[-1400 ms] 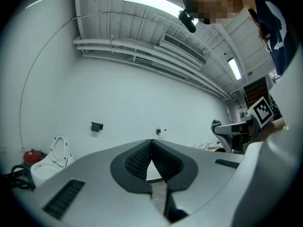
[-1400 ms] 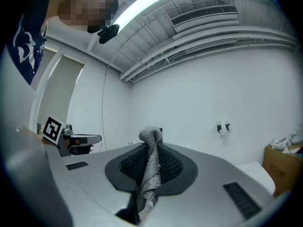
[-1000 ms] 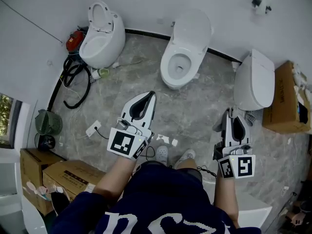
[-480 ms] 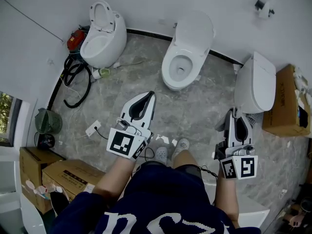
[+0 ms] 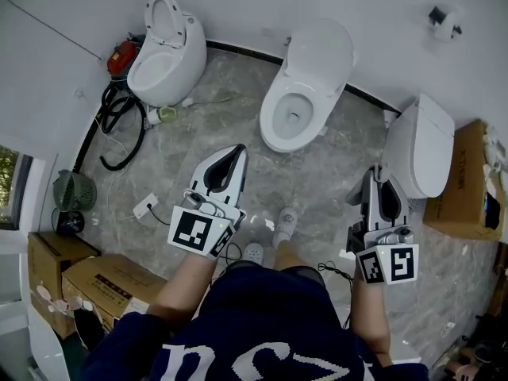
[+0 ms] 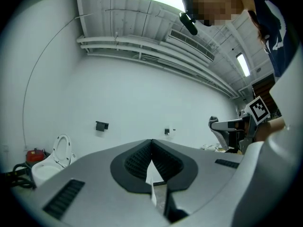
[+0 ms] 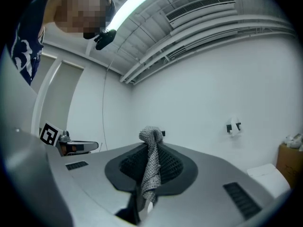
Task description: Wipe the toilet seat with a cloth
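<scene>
One shoe point(image 5: 286, 219) has stepped forward; right tongs point(image 5: 379, 175) pinch the cloth point(image 7: 150, 167) between their tips, left tongs point(image 5: 239, 151) closed, empty.

**Cam layout: one overhead, two at jaw level**

Your head cam looked steeply down onto the floor point(image 5: 317, 181), toilets point(image 5: 298, 94), left gripper point(image 5: 241, 148) and right gripper point(image 5: 379, 172). Each gripper cam sat close behind its jaws, facing the back wall point(image 6: 142, 89), tilted up to the ceiling point(image 6: 142, 22). Each also caught the other gripper at its frame edge.
</scene>
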A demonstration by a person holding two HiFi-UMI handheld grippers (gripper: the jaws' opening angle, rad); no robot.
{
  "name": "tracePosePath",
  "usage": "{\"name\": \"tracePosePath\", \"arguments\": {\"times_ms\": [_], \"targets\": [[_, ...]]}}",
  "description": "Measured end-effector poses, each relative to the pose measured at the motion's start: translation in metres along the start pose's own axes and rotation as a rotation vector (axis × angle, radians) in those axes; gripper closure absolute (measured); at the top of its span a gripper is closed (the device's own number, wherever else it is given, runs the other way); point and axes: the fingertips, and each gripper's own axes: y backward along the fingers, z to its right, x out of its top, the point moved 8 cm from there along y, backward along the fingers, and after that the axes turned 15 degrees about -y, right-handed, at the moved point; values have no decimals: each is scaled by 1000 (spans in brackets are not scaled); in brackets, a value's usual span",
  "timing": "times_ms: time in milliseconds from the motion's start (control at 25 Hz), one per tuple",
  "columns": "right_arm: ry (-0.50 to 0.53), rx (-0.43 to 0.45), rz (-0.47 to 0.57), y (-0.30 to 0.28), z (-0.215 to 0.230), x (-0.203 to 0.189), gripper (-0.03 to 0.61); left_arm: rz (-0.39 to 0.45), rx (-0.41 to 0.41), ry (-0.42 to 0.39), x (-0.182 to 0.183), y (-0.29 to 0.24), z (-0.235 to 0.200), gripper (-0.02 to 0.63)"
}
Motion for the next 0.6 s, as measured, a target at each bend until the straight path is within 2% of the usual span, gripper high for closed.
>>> {"name": "tracePosePath", "arguments": {"times_ms": [240, 440, 600], "targets": [[-13, 79, -2, -72, 62, 26, 518, -9, 56, -28, 6, -76, -11, 600], [-38, 141, -6, -124, 108, 38, 518, -33, 137, -45, 5, -122, -20, 600], [-68, 164, -20, -160, 134, 40, 518, -58, 168, -44, 0, -154, -23, 600]]}}
